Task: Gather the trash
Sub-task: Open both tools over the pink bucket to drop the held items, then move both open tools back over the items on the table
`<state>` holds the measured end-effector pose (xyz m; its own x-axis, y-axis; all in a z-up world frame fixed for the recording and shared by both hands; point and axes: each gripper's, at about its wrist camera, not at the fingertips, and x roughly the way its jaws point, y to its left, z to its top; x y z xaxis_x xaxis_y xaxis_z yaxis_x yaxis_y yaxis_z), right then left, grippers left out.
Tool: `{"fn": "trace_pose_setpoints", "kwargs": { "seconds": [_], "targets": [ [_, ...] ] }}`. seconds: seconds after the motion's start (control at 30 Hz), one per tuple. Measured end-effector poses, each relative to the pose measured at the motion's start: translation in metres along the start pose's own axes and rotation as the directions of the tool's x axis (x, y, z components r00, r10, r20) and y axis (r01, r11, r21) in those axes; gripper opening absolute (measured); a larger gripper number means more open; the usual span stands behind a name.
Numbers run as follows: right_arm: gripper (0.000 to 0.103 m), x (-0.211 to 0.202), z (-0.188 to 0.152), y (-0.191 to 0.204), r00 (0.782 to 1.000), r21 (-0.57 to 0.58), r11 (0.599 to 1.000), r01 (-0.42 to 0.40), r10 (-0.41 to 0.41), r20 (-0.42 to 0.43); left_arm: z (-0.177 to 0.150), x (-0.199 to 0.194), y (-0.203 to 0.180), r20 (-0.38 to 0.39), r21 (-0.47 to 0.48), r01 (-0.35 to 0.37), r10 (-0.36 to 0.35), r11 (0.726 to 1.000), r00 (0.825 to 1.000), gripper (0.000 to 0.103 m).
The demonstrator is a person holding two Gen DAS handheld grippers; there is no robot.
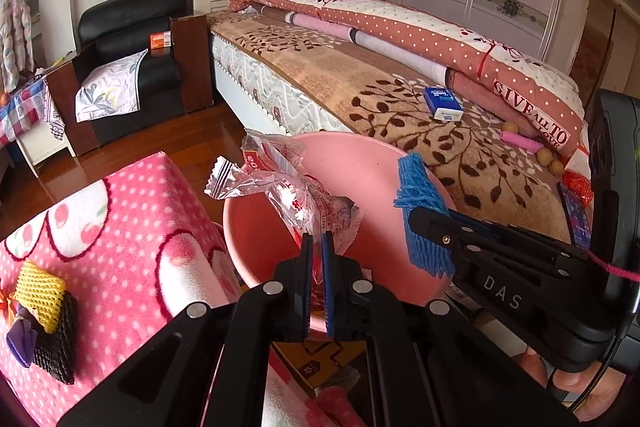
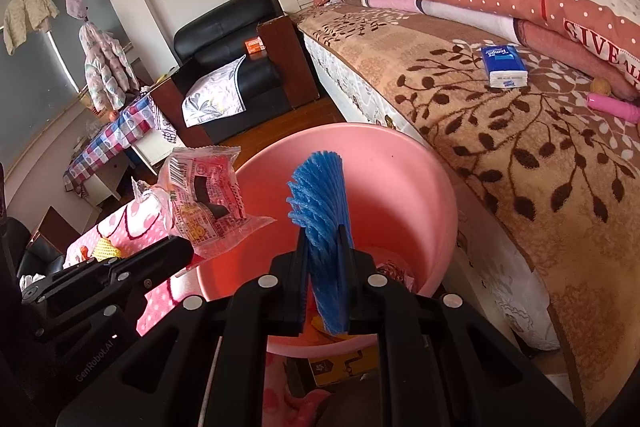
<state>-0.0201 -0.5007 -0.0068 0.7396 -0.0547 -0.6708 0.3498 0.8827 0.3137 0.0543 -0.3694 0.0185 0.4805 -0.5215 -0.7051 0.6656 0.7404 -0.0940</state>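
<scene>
On the pink spotted blanket (image 1: pixel 120 227) at far left lie yellow, black and purple foam nets (image 1: pixel 42 323), not yet collected; soft, springy, easy to pinch anywhere. The left tongs (image 1: pixel 317 247) are clamped on a clear crinkly snack wrapper (image 1: pixel 288 187), light, slippery, held by one corner above the pink basin (image 1: pixel 360 163). The right tongs (image 2: pixel 325 239) are closed on a blue foam net (image 2: pixel 320 195), squashy and weightless, also over the basin. The basin's bottom is mostly hidden behind both tongs; some scraps show there, hard to identify
</scene>
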Motion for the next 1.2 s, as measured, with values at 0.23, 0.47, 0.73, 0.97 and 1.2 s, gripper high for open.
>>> {"fn": "trace_pose_setpoints", "kwargs": {
  "seconds": [0.23, 0.47, 0.73, 0.97, 1.2],
  "targets": [
    [0.013, 0.004, 0.001, -0.001, 1.0, -0.006, 1.0, 0.003, -0.003, -0.003, 0.001, 0.01, -0.003, -0.016, 0.006, 0.001, -0.001, 1.0, 1.0, 0.004],
    [0.021, 0.013, 0.005, -0.002, 0.999, -0.005, 0.999, 0.039, -0.04, -0.012, 0.002, 0.016, -0.003, -0.023, 0.004, 0.0, 0.0, 1.0, 1.0, 0.007],
    [0.034, 0.016, 0.003, -0.01, 0.999, 0.02, 0.999, 0.035, -0.035, -0.025, 0.003, 0.016, 0.001, -0.026, -0.024, 0.012, -0.012, 1.0, 1.0, 0.035],
    [0.036, 0.011, 0.001, -0.008, 1.0, 0.019, 0.999, 0.026, -0.025, -0.017, 0.003, 0.006, 0.005, -0.012, -0.045, 0.015, -0.016, 0.999, 1.0, 0.039],
    [0.036, -0.004, -0.006, 0.002, 1.0, 0.023, 1.0, -0.004, 0.003, 0.003, 0.002, -0.014, 0.006, 0.018, -0.049, 0.009, -0.008, 0.999, 1.0, 0.041]
  ]
}}
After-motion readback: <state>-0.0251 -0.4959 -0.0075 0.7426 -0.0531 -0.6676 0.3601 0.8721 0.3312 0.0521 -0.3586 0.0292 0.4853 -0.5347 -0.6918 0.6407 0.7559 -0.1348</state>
